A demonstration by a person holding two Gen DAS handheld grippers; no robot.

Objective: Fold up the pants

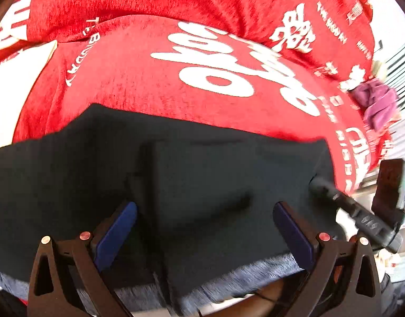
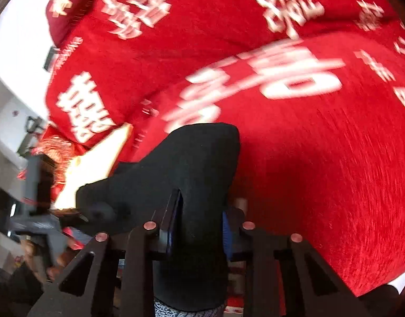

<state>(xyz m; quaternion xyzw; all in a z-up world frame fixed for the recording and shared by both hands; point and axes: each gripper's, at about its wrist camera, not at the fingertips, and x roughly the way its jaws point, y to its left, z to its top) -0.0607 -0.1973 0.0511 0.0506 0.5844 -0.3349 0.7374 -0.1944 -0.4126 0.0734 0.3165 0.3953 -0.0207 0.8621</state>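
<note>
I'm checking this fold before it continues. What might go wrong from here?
1. The right tongs pinch a thick bunch of the black pants; layers may slip out or fold unevenly.
2. The left tongs stand open above the pants, so that side is unheld and may drag.
3. The red blanket is rumpled and could catch the cloth.

I see a red blanket (image 1: 139,84) with large white lettering covering the bed, rumpled into broad folds. The black pants (image 1: 202,185) lie directly on it at the near edge, their grey lining showing along the hem. A purple cloth (image 1: 374,103) sits bunched on the blanket at the far right edge in my left view.
</note>
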